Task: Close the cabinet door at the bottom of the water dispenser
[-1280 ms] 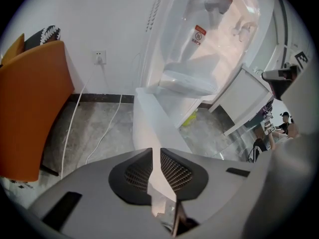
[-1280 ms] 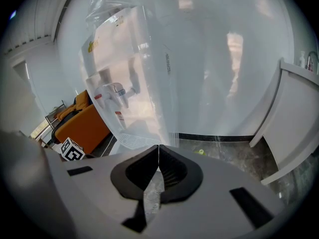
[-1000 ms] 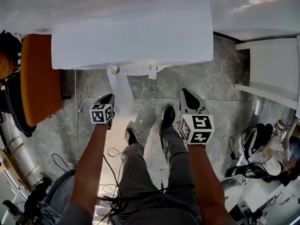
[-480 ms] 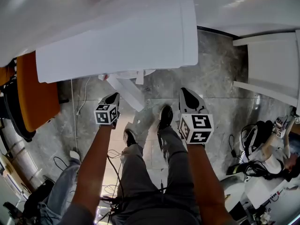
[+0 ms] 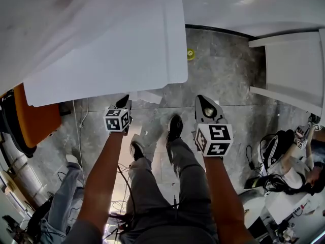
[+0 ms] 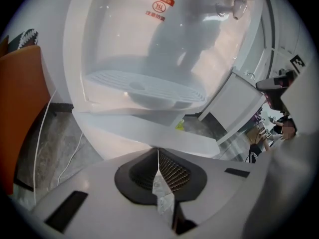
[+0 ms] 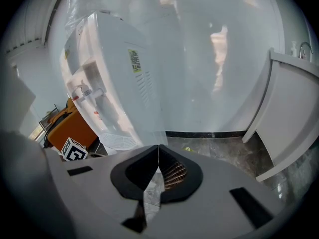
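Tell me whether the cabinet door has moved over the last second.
Yes. The cabinet door has swung in toward the water dispenser. Before, it stuck far out from it; now only a short piece shows past its front edge.

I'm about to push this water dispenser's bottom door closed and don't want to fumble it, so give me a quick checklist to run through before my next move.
1. Cabinet door closed: not ok. It stands ajar below the drip tray, with floor showing behind its free end.
2. Left gripper placed at the door: ok. Its tips are right by the door's edge. Whether they actually touch it: cannot tell.
3. Left jaws empty: ok. They are together with nothing between them.
4. Right gripper out of the way: ok. It is shut and empty, off to the side of the water dispenser.
5. Shoes clear of the door's swing: cannot tell.
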